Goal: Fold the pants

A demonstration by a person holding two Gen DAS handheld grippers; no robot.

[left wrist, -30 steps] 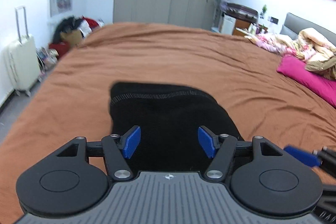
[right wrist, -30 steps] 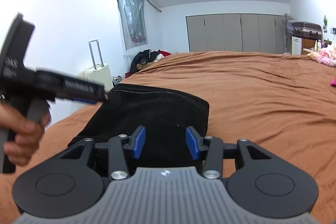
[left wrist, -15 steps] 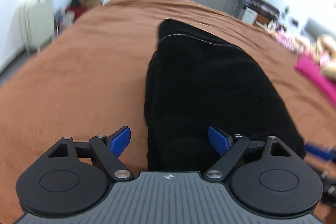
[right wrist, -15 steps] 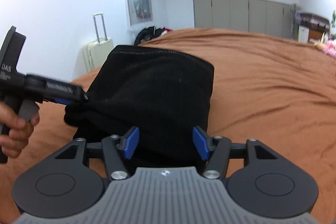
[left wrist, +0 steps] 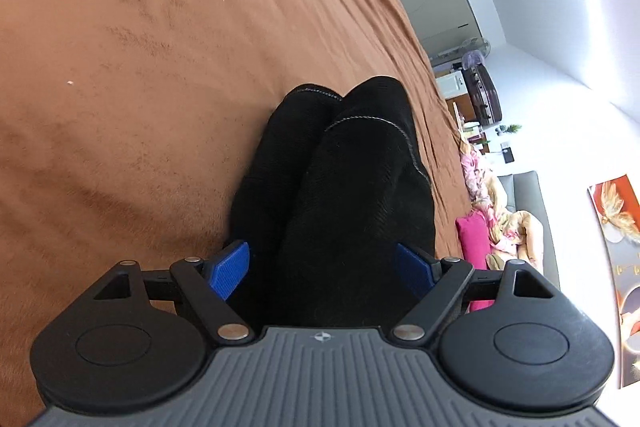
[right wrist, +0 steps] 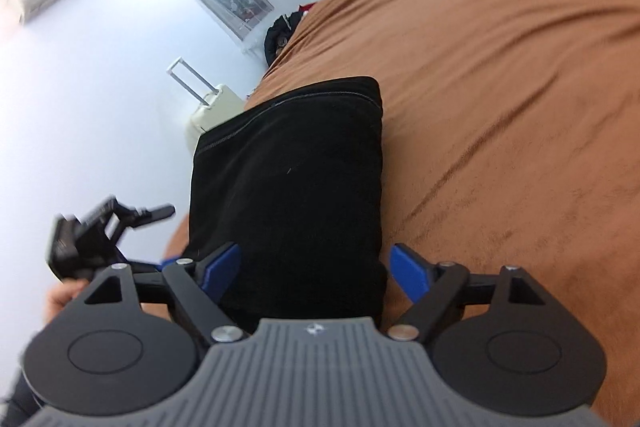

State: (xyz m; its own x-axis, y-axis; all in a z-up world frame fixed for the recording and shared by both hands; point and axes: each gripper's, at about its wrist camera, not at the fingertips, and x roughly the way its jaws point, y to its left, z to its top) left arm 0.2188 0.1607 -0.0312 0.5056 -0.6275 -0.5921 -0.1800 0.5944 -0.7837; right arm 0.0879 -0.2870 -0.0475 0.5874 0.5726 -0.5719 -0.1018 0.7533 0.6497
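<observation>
Garment: we have the black knit pants [left wrist: 352,187], already doubled into a thick bundle, lying on the rust-brown bedspread [left wrist: 140,67], stitched hem at the far end.

Left gripper: our left gripper [left wrist: 322,269] has both blue pads spread wide on either side of the bundle's near end. The jaws stand apart, and the pads may graze the cloth but don't pinch it.

Right gripper: our right gripper [right wrist: 316,269] is just as wide, straddling the near right part of the bundle, the right pad over bare bedspread just beside the cloth edge. Nothing clamped here either.

Tilt: both views are rolled hard, so we're holding both tools tipped sideways.

Key relation: the bundle runs straight away from both grippers, long axis near to far, its near end right between each pair of fingers. The other tool [right wrist: 92,235] shows blurred at the left of the right view, beside the bundle's left edge.

Nearer hand: too close to call; both sit at the near end.

Our read: the fold looks mostly done; next would be closing on the near end to carry it over toward the far hem, or letting it settle.

Risk: the thick layers could slip apart under a shallow pinch.
</observation>
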